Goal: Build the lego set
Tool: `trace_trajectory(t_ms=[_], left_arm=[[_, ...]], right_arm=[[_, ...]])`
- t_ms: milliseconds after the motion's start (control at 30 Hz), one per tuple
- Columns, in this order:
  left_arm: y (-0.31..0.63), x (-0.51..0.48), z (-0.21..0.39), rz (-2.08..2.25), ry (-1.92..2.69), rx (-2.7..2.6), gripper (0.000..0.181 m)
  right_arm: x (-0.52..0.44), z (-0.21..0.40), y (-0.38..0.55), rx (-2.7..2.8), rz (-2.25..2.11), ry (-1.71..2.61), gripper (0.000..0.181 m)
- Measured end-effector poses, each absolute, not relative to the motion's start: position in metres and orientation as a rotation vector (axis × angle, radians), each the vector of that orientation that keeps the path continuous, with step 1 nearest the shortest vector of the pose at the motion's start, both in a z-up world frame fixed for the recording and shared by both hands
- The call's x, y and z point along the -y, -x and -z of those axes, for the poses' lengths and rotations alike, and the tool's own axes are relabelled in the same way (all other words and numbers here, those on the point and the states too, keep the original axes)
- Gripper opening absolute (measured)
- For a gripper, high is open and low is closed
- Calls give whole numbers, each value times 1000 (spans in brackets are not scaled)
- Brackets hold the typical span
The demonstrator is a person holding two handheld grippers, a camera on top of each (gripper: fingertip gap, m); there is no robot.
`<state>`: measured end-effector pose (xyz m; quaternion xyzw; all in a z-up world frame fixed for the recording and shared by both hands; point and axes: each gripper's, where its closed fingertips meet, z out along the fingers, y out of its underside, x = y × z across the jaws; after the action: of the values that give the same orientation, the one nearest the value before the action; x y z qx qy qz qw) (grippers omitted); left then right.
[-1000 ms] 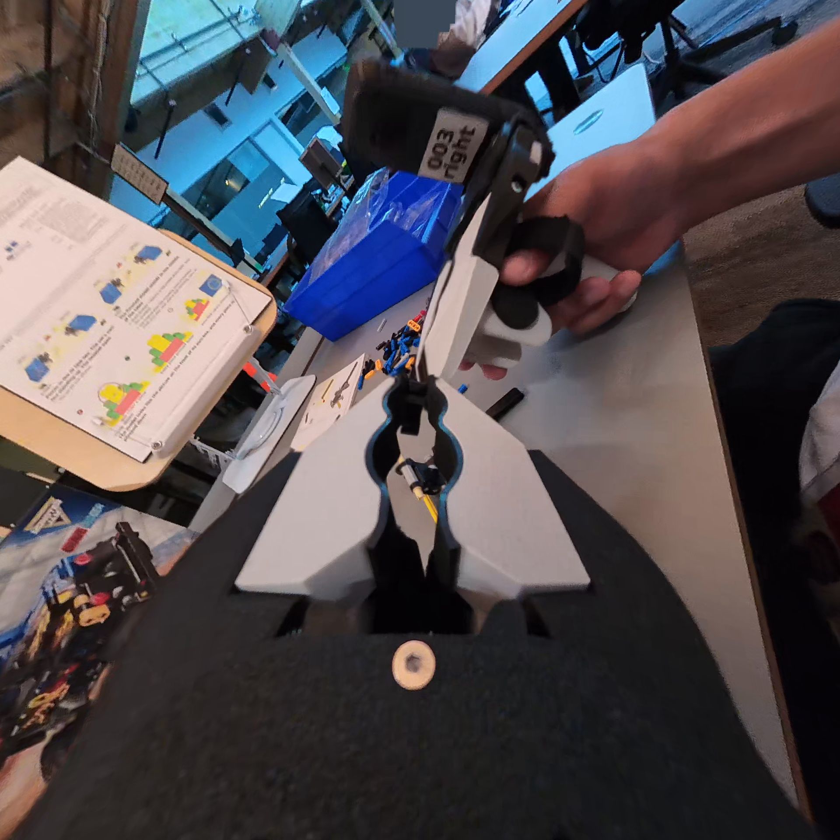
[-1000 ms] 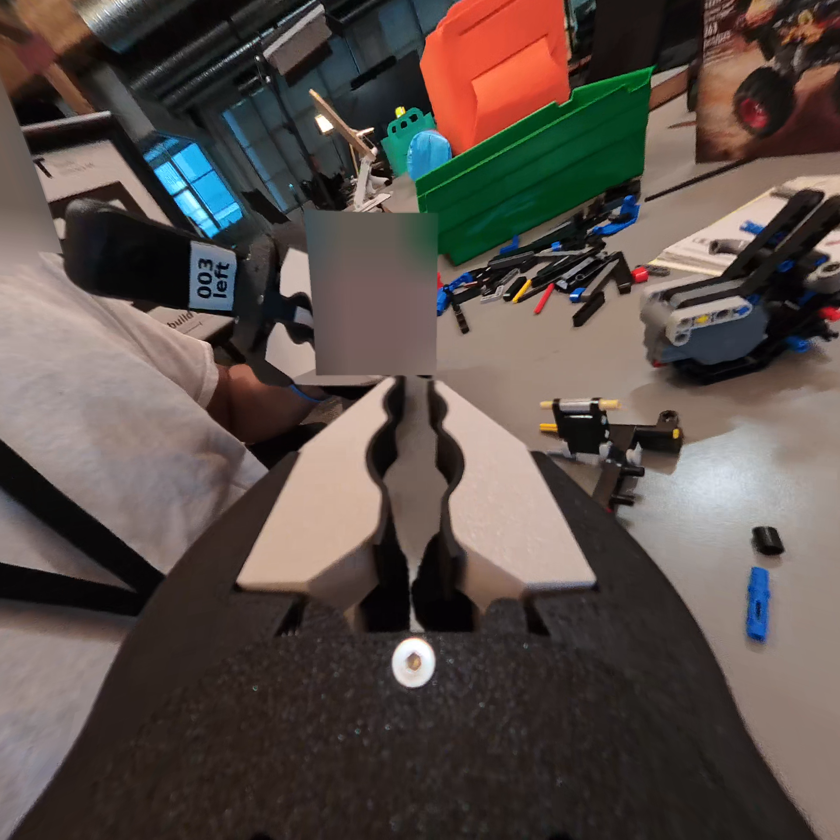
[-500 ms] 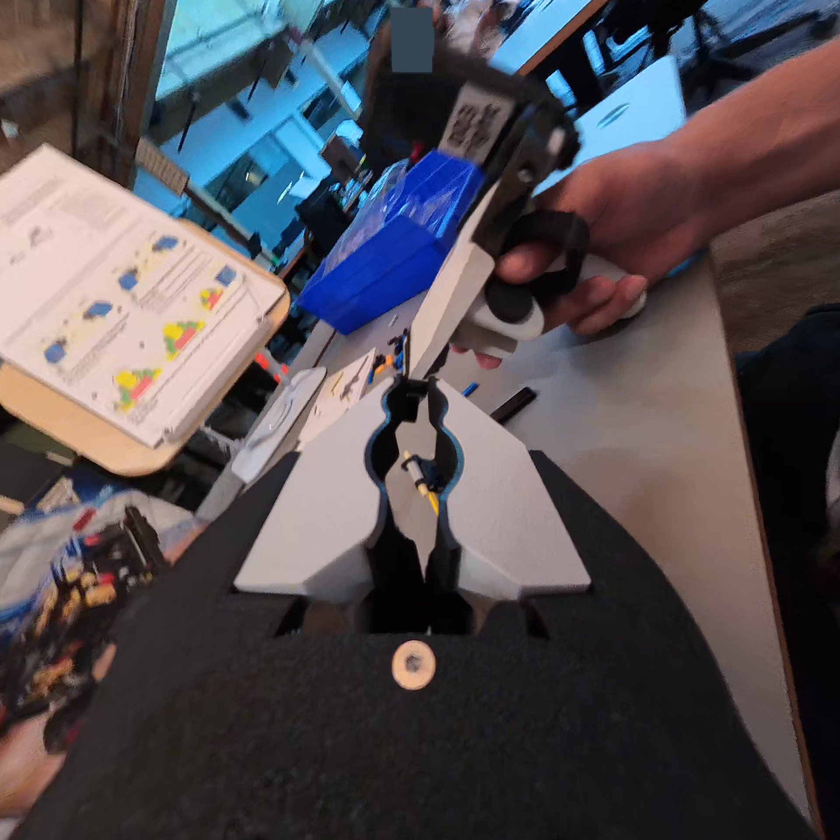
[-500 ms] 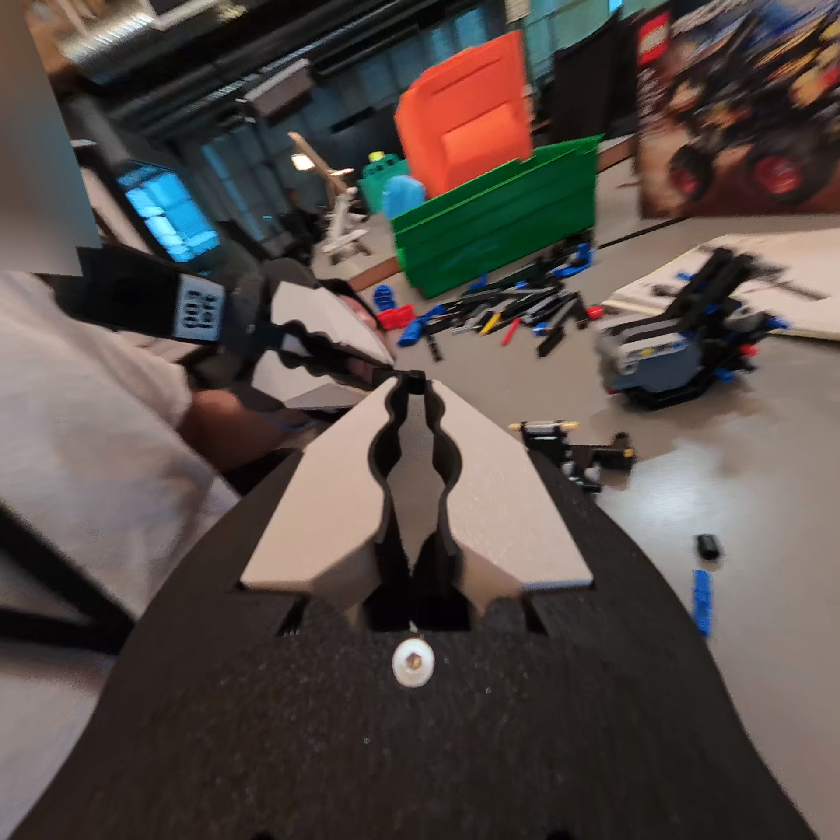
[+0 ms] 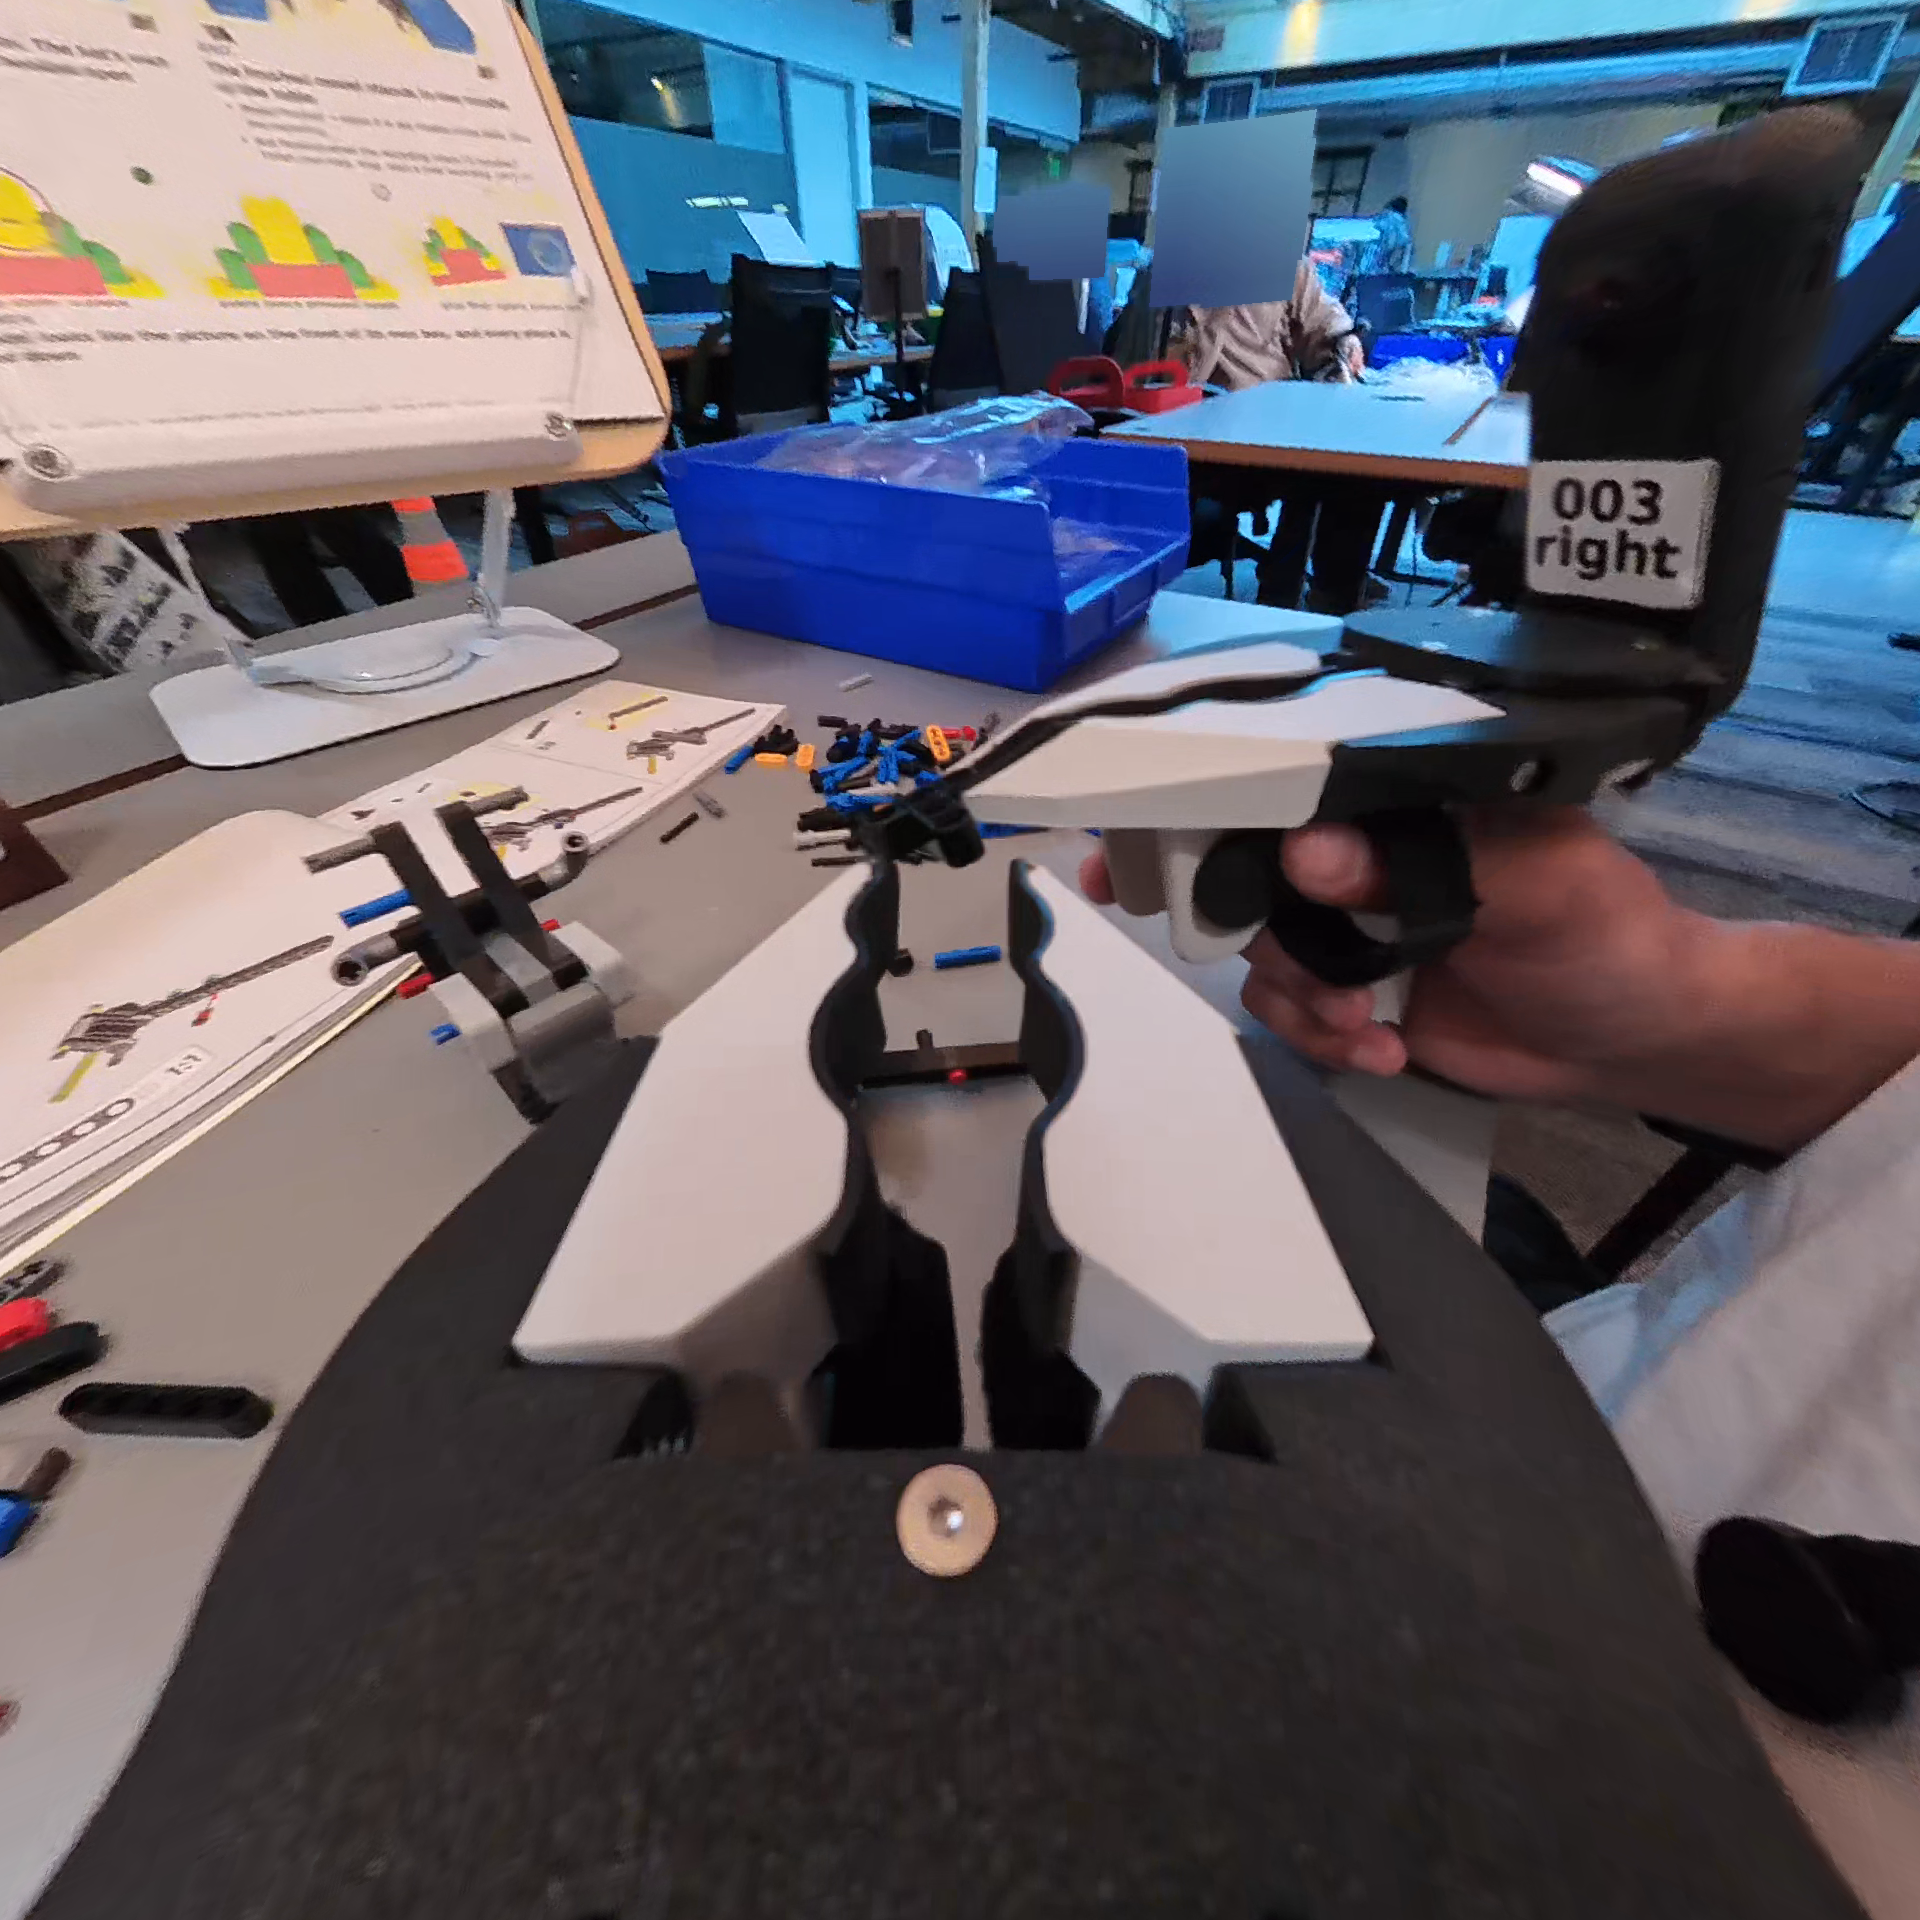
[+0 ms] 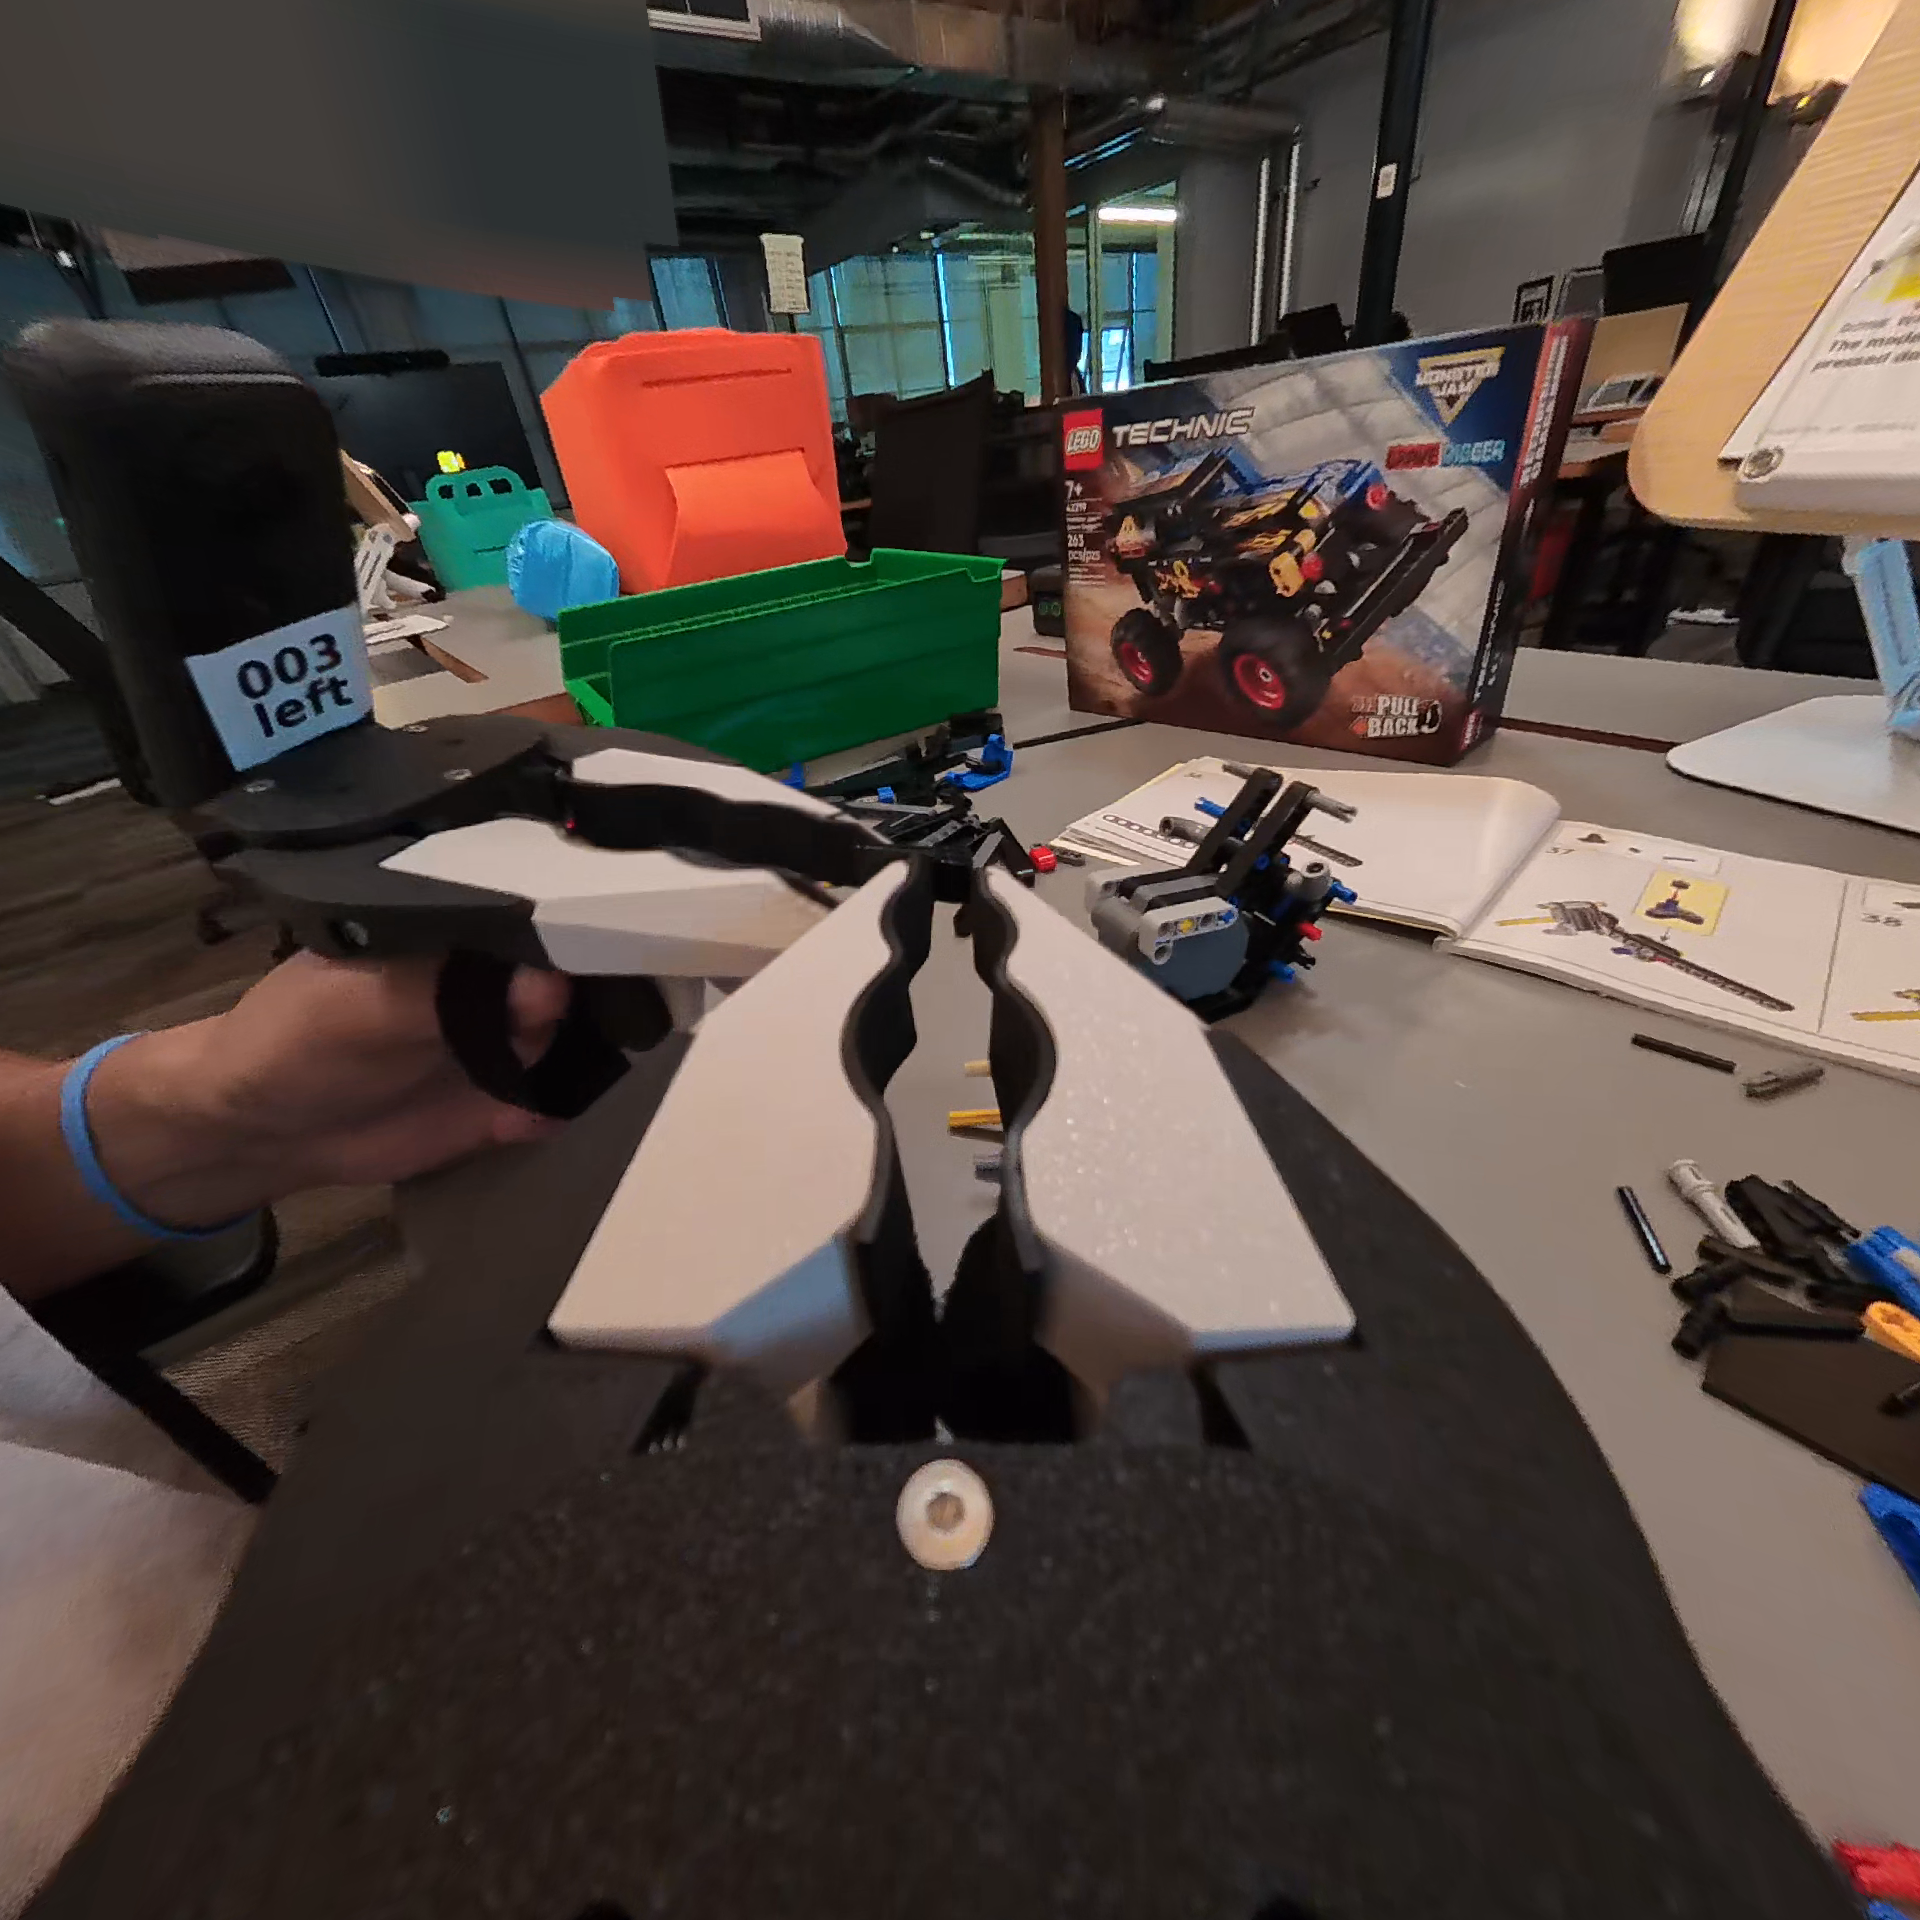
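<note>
In the left wrist view my left gripper [image 5: 951,883] is open, its jaws well apart with nothing pressed between the pads. My right gripper [image 5: 940,805] reaches in from the right, shut on a small black lego piece [image 5: 914,831] just above my left fingertips. In the right wrist view my right gripper [image 6: 943,883] pinches that black piece [image 6: 948,868] at its tips. The left gripper [image 6: 852,842] comes in from the left beside it. The partly built grey and black model [image 5: 499,966] stands on the table and also shows in the right wrist view [image 6: 1216,914].
An open instruction booklet [image 6: 1455,852] lies behind the model. A blue bin [image 5: 935,561], a green bin [image 6: 790,644], the set's box [image 6: 1299,551] and a stand with an instruction sheet [image 5: 281,208] ring the table. Loose pieces lie in piles [image 5: 873,748] [image 6: 1766,1257]. The tips of both grippers are at nearly the same place.
My left gripper's jaws have opened, and the black piece that sat at its tips is now held only by my right gripper. Both grippers have swung level over the table.
</note>
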<state>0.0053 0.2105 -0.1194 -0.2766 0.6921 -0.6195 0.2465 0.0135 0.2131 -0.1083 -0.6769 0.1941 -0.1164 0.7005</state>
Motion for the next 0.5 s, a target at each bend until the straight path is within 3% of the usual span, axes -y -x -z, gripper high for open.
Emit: trace_trajectory(t_ms=[133,500], left_arm=[[-5,-211,121,1663,721,-1881,3],[-6,-218,121,1569,650,-1839,8]], right_arm=[[-214,110,-13,-437,247,1514,6],[-219,117,-12,-472,119,1527,6]])
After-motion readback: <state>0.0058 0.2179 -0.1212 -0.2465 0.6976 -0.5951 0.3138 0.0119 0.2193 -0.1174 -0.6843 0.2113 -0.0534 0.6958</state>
